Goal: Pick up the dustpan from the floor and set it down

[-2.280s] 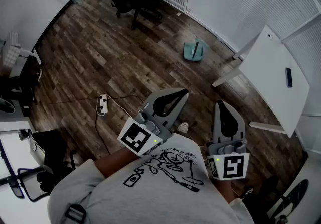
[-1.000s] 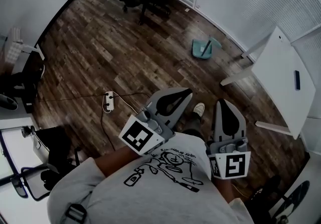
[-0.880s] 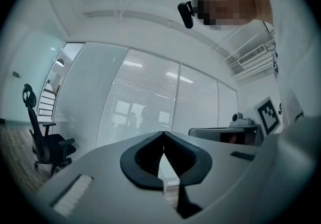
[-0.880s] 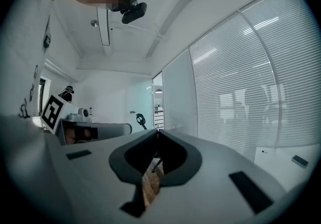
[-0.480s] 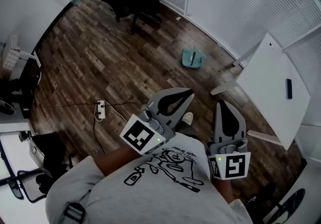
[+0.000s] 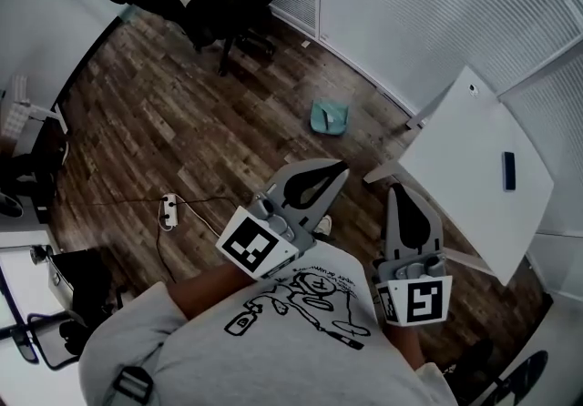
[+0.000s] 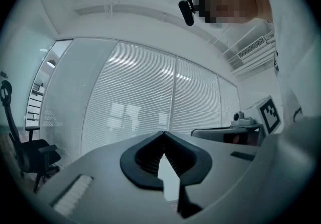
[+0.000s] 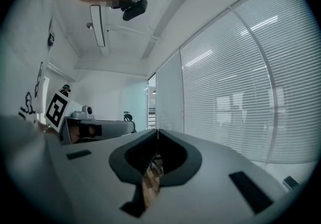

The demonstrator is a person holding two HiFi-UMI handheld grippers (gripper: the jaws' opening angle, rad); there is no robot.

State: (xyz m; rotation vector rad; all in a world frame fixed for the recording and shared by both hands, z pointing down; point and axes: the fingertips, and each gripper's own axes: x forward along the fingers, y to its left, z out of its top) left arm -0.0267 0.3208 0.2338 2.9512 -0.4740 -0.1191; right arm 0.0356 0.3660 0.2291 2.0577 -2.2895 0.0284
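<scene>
Two tools, the left tool and the right tool, are pressed together and empty, and the dustpan, lying on the floor near its far edge by the table, has drawn closer than a second ago, so the approach looks underway.

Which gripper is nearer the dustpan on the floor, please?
Left. The left gripper points toward the dustpan, well short of it; the right gripper is farther aside, by the table.

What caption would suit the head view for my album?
Both shut, left gripper and right gripper face a teal dustpan lying on the wooden floor.
</scene>
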